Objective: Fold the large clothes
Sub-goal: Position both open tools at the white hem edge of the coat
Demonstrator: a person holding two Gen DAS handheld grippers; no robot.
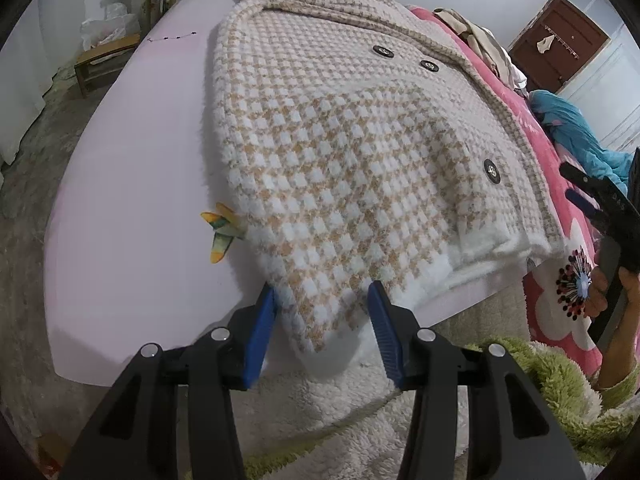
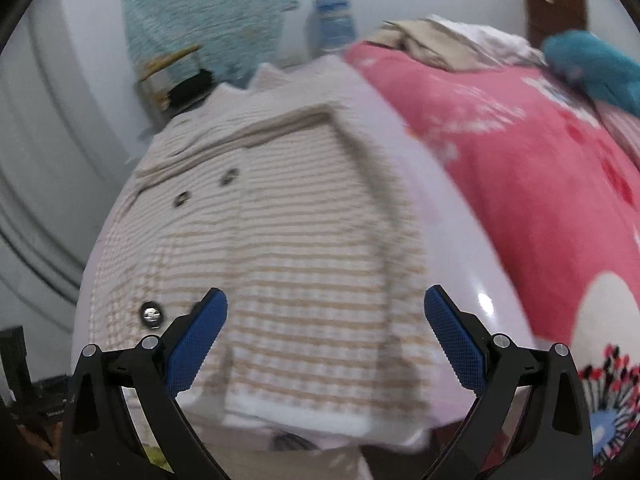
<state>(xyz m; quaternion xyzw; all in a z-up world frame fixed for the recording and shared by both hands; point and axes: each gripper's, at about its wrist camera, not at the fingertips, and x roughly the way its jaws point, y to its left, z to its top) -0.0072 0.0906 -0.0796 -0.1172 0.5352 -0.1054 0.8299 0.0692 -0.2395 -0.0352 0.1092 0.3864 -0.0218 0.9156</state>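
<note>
Left wrist view shows the coat (image 1: pixel 344 152) spread flat on the table (image 1: pixel 120 240) for folding, left tongs (image 1: pixel 322 296) part-open astride its overhanging hem corner, not pinching; right tongs (image 2: pixel 326 308) gape empty above it.

Soft, even indoor light fills both views, moderately bright, with no hard shadows. In the left wrist view the beige-and-white houndstooth knit coat (image 1: pixel 340 152) is crisp, its weave and dark buttons sharp; only a faint shadow lies under its near hem. The right wrist view is smeared by motion blur: the coat's (image 2: pixel 288 240) checks run into stripes, and the pink floral blanket (image 2: pixel 520 168) right of the coat is soft. A small glare spot shines on the pale glossy bench (image 2: pixel 486 300) beside the coat. Fisheye bending curves everything, with dark vignetted corners.
</note>
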